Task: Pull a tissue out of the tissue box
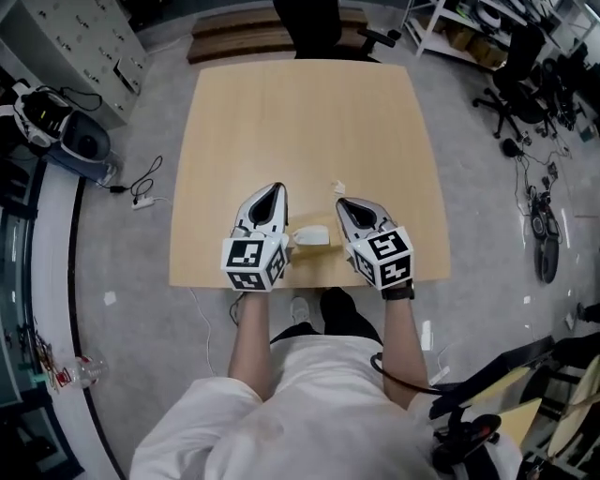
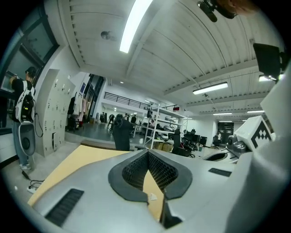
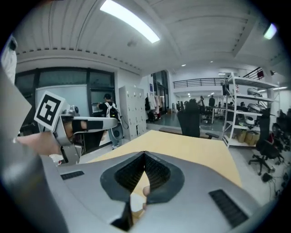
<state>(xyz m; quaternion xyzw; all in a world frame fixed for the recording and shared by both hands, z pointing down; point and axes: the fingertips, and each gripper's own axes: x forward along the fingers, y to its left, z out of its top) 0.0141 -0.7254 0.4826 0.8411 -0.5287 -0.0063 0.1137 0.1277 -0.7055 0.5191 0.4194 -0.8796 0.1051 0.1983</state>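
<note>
A small pale tissue box (image 1: pixel 312 235) lies on the wooden table (image 1: pixel 300 122) near its front edge, between my two grippers. The left gripper (image 1: pixel 277 188) hovers just left of the box and points away from me, its jaws shut and empty; its own view shows the tips meeting (image 2: pixel 148 153) over bare tabletop. Just right of the box, the right gripper (image 1: pixel 339 202) is also shut with nothing held, and its tips meet (image 3: pixel 144 155) in its own view. A small white scrap (image 1: pixel 338 187) lies on the table just beyond the right gripper's tip.
A black office chair (image 1: pixel 319 28) stands at the table's far edge. Floor cables and a power strip (image 1: pixel 142 199) lie to the left, more chairs (image 1: pixel 525 84) and shelving to the right. The table's front edge (image 1: pixel 309 284) is right below the grippers.
</note>
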